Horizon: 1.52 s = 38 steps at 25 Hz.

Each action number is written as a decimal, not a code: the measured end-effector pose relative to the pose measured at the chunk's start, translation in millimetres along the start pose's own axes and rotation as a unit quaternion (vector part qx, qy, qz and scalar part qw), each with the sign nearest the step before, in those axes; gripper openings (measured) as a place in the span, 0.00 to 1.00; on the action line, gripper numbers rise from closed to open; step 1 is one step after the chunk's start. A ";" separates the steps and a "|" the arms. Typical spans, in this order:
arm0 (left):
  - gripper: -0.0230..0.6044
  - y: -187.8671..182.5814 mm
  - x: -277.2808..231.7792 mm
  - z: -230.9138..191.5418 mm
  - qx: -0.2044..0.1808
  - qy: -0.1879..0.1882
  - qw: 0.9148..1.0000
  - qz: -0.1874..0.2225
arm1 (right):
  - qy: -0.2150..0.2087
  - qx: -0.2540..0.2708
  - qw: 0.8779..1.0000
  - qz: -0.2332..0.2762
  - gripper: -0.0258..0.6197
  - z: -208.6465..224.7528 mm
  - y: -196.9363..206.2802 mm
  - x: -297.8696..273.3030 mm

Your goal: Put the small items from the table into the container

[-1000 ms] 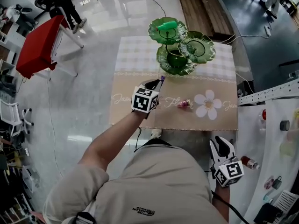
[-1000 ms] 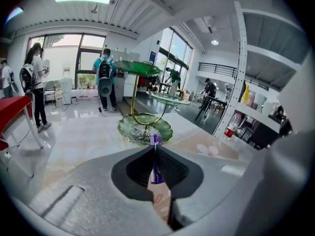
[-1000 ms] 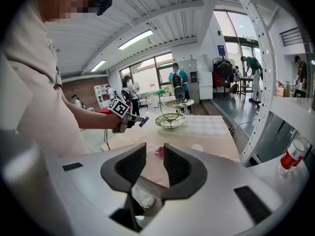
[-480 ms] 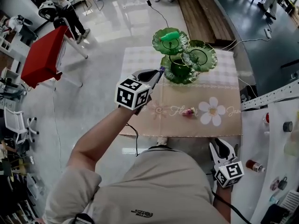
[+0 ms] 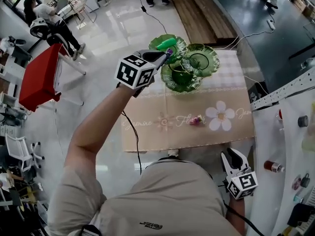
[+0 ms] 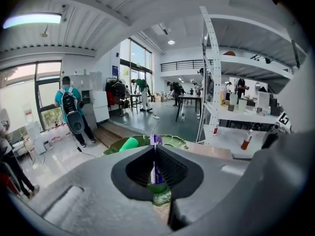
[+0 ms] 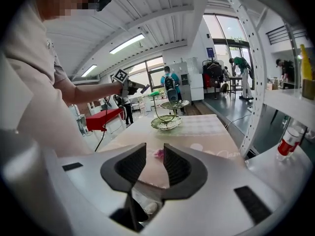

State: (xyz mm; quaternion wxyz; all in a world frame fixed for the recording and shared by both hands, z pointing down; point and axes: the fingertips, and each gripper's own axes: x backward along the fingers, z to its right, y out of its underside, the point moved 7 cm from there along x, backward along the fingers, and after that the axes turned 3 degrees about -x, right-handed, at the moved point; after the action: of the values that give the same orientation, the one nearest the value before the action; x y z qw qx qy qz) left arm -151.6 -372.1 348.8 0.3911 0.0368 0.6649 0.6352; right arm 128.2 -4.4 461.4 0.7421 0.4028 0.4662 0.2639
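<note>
A green three-dish stand stands at the table's far side; a bright green piece lies in its top dish. My left gripper is raised beside that top dish, shut on a small purple item. In the left gripper view the purple item is pinched between the jaws, with the green piece and the top dish's rim just beyond. A small pink item lies on the tablecloth. My right gripper hangs open and empty off the table's near right corner; its own view shows the pink item ahead.
A white rack with a red-capped bottle stands close on the right. A red table and people are on the floor to the left. A cable hangs over the table's front.
My left gripper has risen from the tablecloth and moved away toward the stand's top dish, still holding the purple item. The right gripper has stayed put.
</note>
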 end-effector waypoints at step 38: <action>0.09 6.4 35.0 65.1 0.013 -0.090 0.995 0.040 | -0.017 0.018 1.000 -0.001 0.23 31.5 20.6 59.1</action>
State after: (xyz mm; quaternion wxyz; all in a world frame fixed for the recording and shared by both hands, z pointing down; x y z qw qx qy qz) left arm -141.7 -298.7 345.1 0.4229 0.1254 0.6332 0.6359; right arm 181.5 40.9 458.0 0.7428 0.4199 0.4586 0.2483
